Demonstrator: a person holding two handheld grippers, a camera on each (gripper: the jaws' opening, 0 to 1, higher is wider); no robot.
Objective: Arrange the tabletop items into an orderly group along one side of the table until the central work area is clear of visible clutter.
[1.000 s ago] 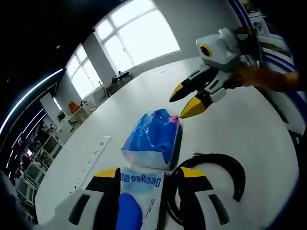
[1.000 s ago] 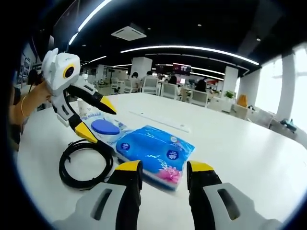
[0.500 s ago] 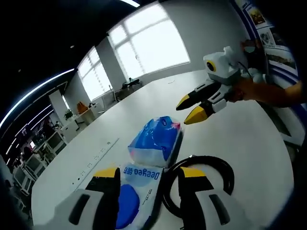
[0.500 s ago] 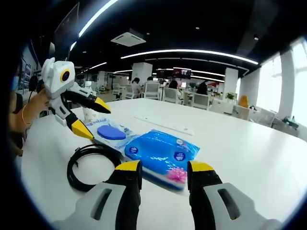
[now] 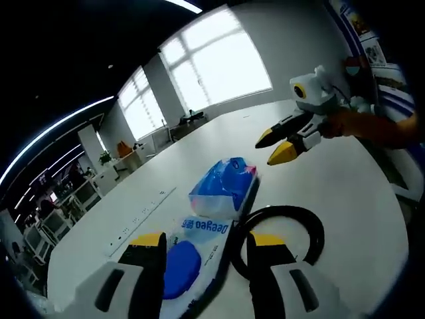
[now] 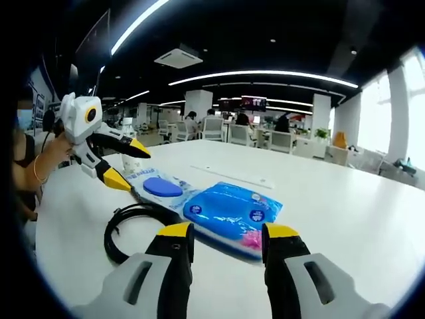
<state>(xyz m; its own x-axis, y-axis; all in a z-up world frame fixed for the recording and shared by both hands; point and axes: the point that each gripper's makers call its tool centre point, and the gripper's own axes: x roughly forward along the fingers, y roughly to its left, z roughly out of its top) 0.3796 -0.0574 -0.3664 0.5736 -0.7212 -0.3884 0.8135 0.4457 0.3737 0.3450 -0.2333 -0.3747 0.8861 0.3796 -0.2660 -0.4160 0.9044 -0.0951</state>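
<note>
both the left gripper (image 5: 202,242) and right gripper (image 6: 226,232) have drawn back with jaws apart and empty, leaving the blue tissue pack (image 6: 232,211), wipes pack (image 6: 159,187) and coiled black cable (image 6: 136,222) grouped together on the table (image 6: 345,212), seemingly tidied.

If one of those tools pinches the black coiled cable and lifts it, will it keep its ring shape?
Probably not. The black cable lies as a loose coil with no visible tie, so it would likely sag and unwind. It looks thin and light, and may drag against the blue tissue pack beside it.

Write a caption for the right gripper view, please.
Open right claw faces a blue pack, wipes and cable; left claw beyond.
</note>
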